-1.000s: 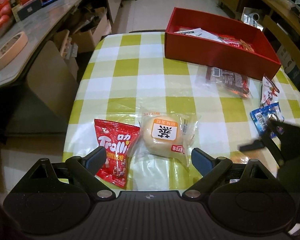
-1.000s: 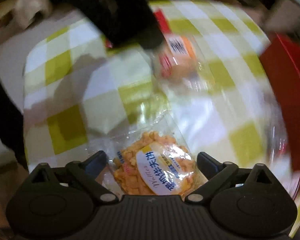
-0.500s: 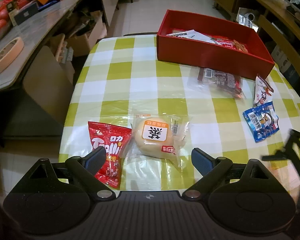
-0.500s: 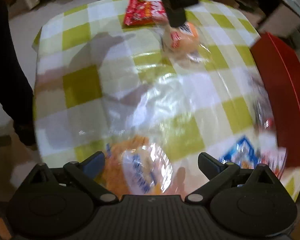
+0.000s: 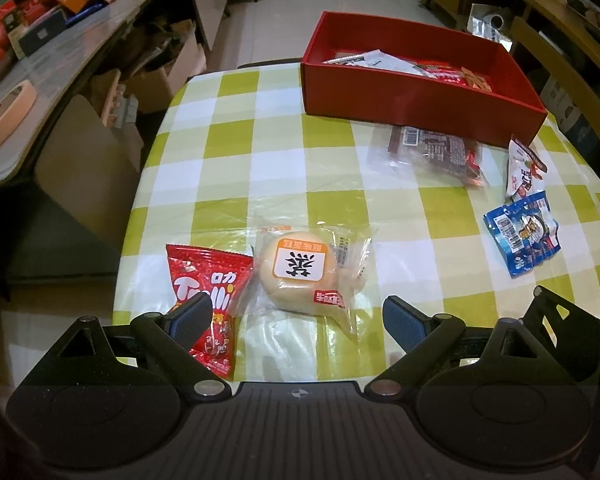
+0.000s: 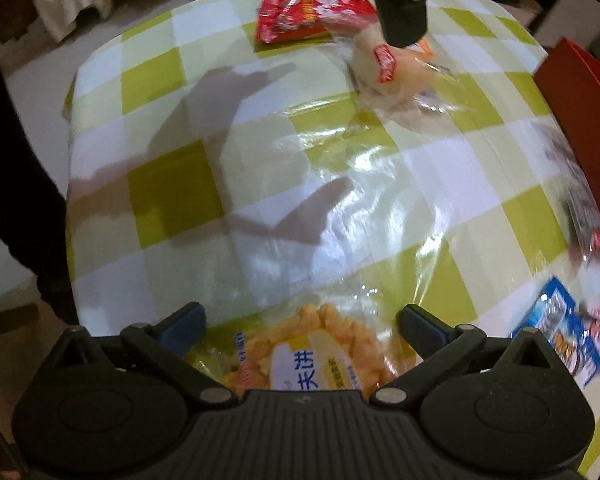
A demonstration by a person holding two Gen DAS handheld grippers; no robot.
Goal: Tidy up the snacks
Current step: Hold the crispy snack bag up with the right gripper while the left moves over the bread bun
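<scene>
Both views shift: right hand-held gripper pulls back, jaws spread over orange cracker pack. Left hand-held gripper gapes before bun. Red box far ahead holds few; six packs left on worktop.

Green-and-white checked tablecloth, red box, red packet, blue packet

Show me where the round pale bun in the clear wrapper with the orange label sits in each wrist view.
Left wrist: the round pale bun lies low in the centre, just ahead of the open left gripper.
Right wrist: the bun is near the top, right of centre, partly behind the other gripper.
Shared landmark: the red Trolli candy bag lies right beside it in both.
</scene>
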